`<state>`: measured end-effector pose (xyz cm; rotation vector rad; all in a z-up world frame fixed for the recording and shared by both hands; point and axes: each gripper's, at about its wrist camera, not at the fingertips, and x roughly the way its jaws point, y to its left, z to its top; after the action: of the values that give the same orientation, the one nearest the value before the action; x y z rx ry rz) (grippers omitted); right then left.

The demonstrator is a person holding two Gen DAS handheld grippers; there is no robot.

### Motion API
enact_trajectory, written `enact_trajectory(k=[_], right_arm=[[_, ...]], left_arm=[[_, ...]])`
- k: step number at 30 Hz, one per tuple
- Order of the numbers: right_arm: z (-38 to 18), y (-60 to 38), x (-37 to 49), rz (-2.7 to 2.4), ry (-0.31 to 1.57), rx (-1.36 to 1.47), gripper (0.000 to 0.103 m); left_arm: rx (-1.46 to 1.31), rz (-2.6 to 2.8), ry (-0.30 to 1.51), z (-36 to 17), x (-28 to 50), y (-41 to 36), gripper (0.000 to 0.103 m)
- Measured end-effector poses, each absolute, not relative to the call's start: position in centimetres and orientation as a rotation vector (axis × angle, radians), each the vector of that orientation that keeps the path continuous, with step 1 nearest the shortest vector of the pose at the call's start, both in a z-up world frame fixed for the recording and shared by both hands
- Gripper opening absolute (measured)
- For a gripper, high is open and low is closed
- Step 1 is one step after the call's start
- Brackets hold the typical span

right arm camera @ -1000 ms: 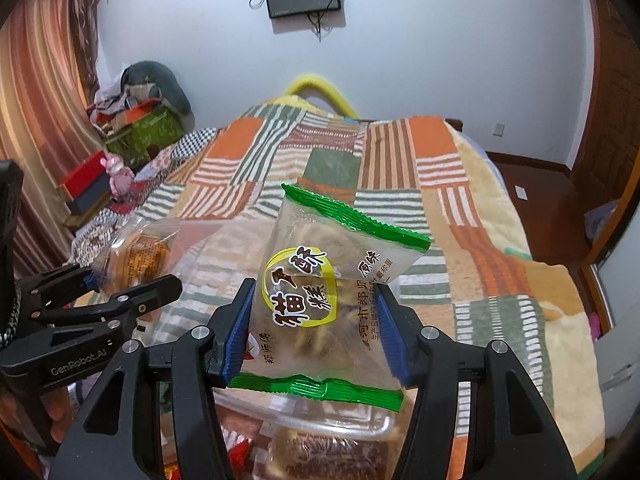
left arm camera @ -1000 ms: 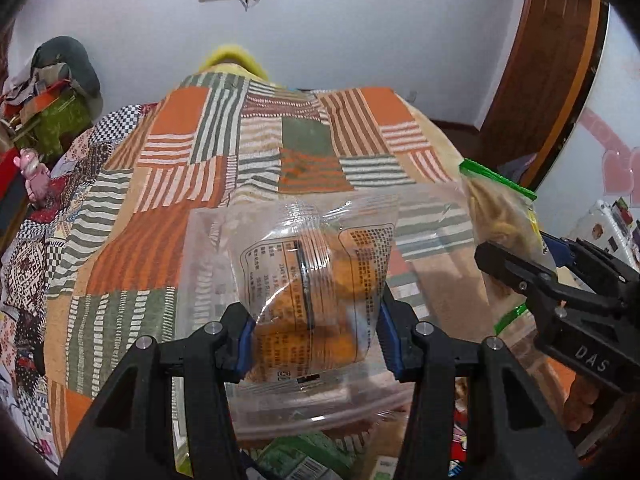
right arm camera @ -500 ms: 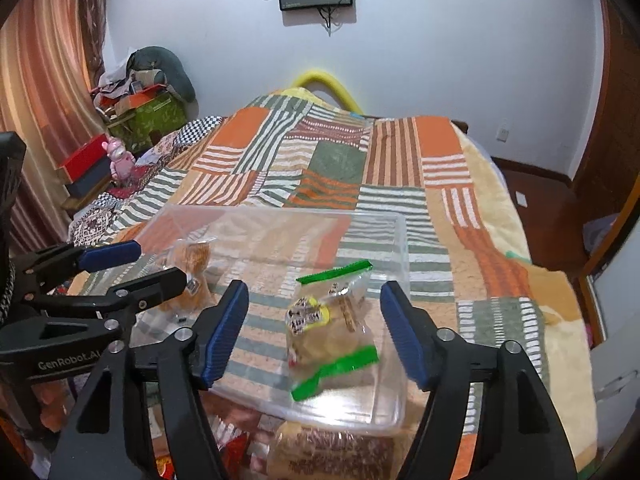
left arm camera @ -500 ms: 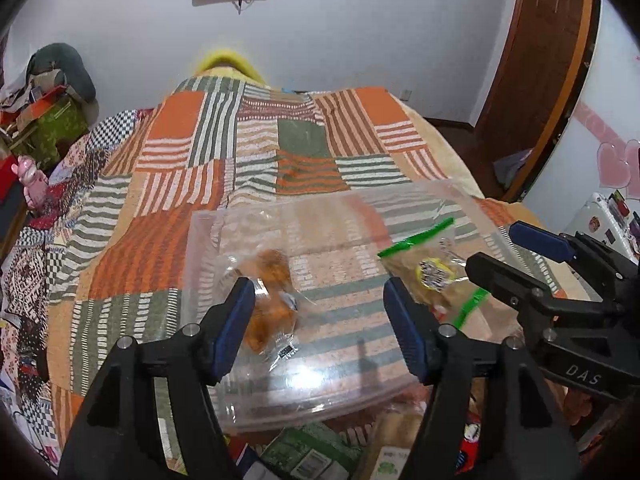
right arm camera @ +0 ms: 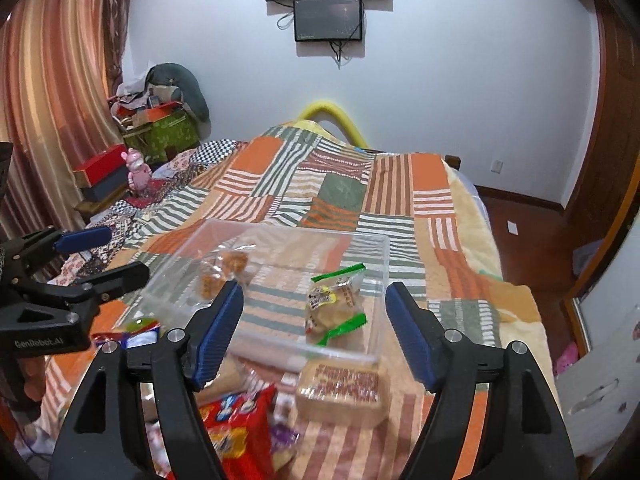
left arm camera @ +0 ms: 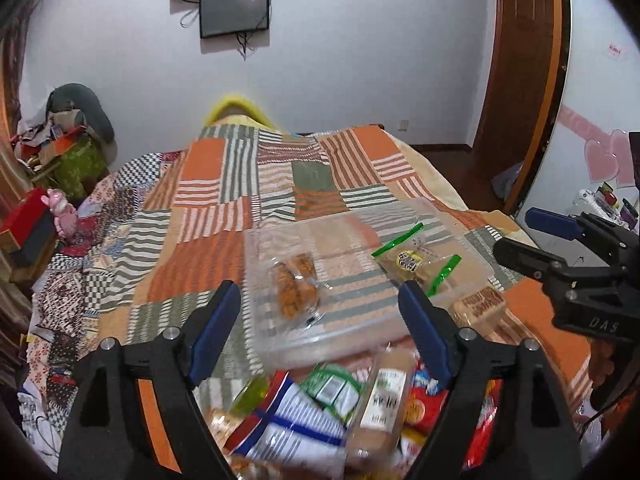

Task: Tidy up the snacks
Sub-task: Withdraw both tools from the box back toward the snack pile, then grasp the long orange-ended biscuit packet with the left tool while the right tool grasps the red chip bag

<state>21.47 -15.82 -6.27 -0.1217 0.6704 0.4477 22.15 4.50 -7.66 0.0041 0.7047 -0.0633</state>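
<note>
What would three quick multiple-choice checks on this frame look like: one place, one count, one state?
1. Where does the green-edged snack packet lie?
A. inside the clear bin
B. on the quilt beside the bin
C. in the right tongs

2. How many packets are in the clear bin?
A. none
B. two
C. four

3. What state are the right tongs in?
A. shut on a packet
B. shut on nothing
C. open and holding nothing

Answers:
1 A: it rests on the bin floor, inside the walls.
2 B: only the green-edged packet and the orange snack packet lie in it.
3 C: the blue pads stand wide apart with nothing between them.
</note>
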Motion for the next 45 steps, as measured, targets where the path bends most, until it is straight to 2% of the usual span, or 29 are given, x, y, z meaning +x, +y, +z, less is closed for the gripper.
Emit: enact_trajectory(k=[9, 23, 31, 41, 42, 43, 45], right_arm=[[-7.2, -15.6, 18.6, 0.481, 0.701, -0.128, 0.074], [-12.9, -12.4, 17.3, 0.511, 0.841, -0.179, 0.081], [-15.6, -11.2, 17.0, 0.53, 0.921, -0.23, 0.083], [-16.8, -11.1, 17.1, 0.54, 0.955, -0.227, 0.081], [-16.8, -11.2, 17.1, 0.542, 0.952, -0.225, 0.078], [-16.8, -11.1, 17.2, 0.546, 0.95, -0.224, 0.076], [-16.8, -11.1, 17.0, 0.556, 0.946, -0.225, 0.058]], left_arm=[[-0.001, -0.009, 0.734, -8.5, 16.6, 7.1, 0.091], [-0.115, 0.056, 0.923, -16.9, 12.2, 12.8, 0.091], [-0.16, 0.044, 0.987, -20.3, 11.4, 13.2, 0.088], [-0.165, 0.027, 1.021, -22.9, 10.8, 13.0, 0.054], [-0.162, 0.029, 1.018, -22.8, 10.7, 13.0, 0.045], [-0.157, 0.035, 1.017, -22.8, 10.6, 13.1, 0.041], [-0.158, 0.036, 1.015, -22.7, 10.6, 13.3, 0.037]])
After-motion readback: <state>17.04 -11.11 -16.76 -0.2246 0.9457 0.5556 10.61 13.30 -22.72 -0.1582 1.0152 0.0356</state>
